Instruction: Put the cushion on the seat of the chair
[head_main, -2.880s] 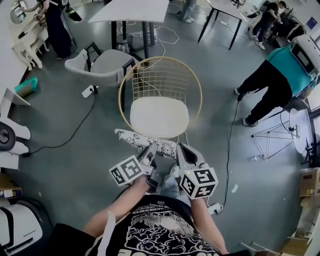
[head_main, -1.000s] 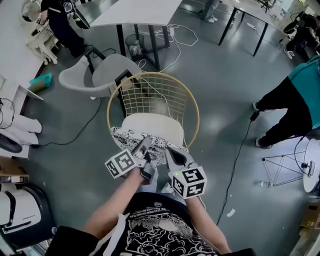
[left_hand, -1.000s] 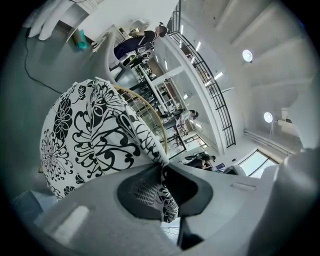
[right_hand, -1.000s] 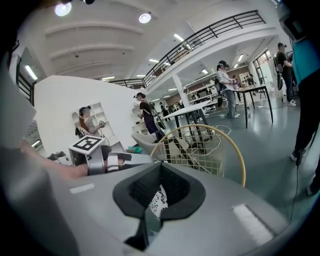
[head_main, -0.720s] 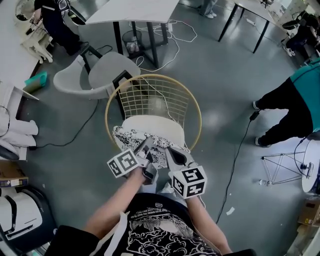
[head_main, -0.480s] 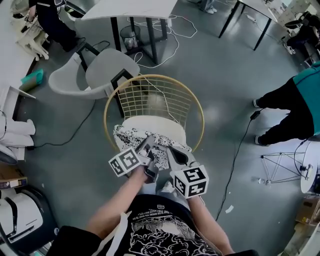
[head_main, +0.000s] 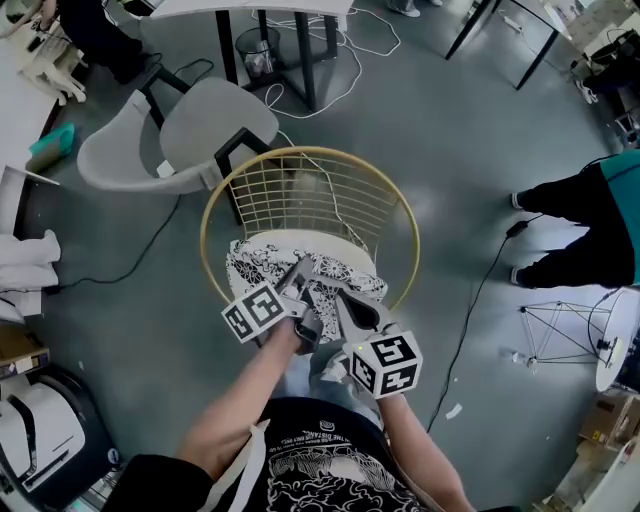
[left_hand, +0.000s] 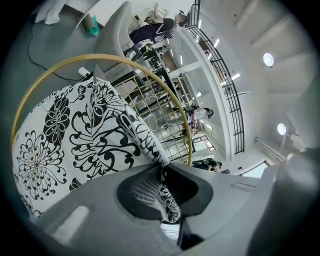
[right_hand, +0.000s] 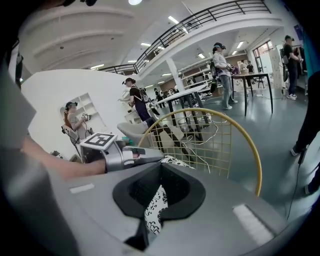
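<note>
Over the seat of the gold wire chair, the floral cushion hung between both tools. Its near edge was gathered up and its far part already lay across the white seat pad. We read that as a two-point carry: pinching one edge at two spots stopped the soft cover folding on itself, so it could be laid flat rather than dropped. Both tools pointed forward and down toward the seat, which fit lowering the cushion onto it. The cushion covered the front part of the seat, with the back strip of the pad bare. Its edge nearest the person was lifted, so we judged the placing underway, not done.

Left hand-held gripper: jaws nearly together, clamped on a fold of the patterned fabric. Its own view showed the cloth running into the gap between the jaws and spreading out over the chair beyond.

Right hand-held gripper: jaws likewise drawn close, pinching a strip of the same fabric, which showed down in the slot between them.

The two grips sat just beside each other on the same edge, the left one slightly further in over the seat. Neither tool touched the chair frame as far as we could tell. A grey shell chair stood behind, apart from the work.
</note>
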